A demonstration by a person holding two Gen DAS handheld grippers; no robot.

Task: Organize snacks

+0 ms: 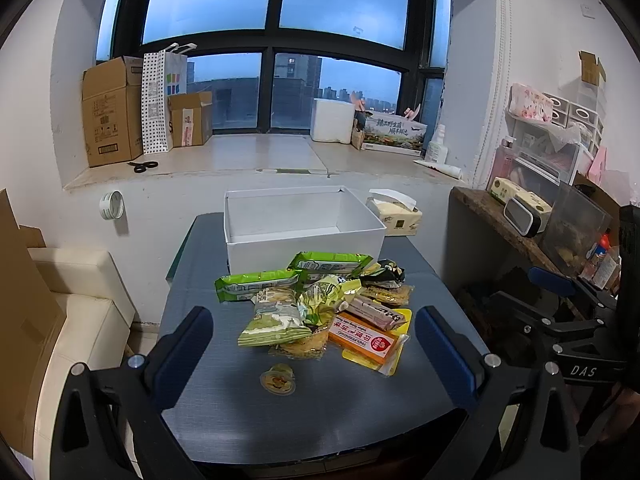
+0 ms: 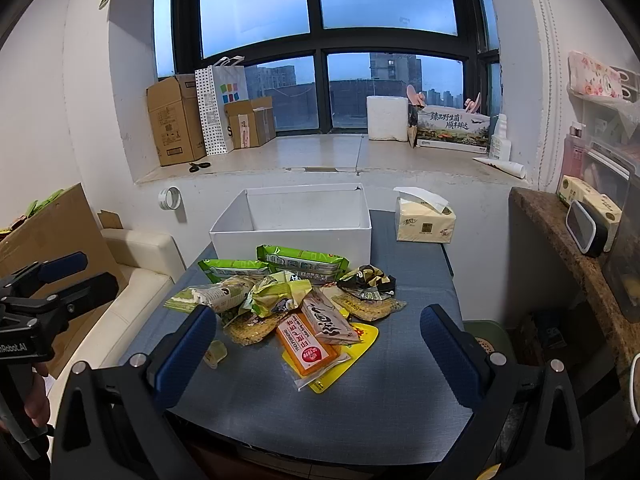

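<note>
A pile of snack packets [image 1: 320,304] lies in the middle of the grey table [image 1: 320,412], in front of an empty white box [image 1: 300,232]. The pile holds green packs [image 1: 256,284], an orange bar on a yellow wrapper [image 1: 370,342] and a small jelly cup [image 1: 278,378] nearest me. My left gripper [image 1: 314,344] is open and empty, above the table's near side. My right gripper [image 2: 318,344] is open and empty, also short of the pile [image 2: 292,300]; the box [image 2: 292,220] stands behind it. The jelly cup [image 2: 216,354] sits beside the right gripper's left finger.
A tissue pack [image 2: 424,220] stands right of the box. A cream sofa [image 1: 80,320] and cardboard are at the left. A stone shelf [image 2: 560,240] with containers is at the right. The windowsill behind holds cardboard boxes [image 1: 112,116], scissors and a paper roll.
</note>
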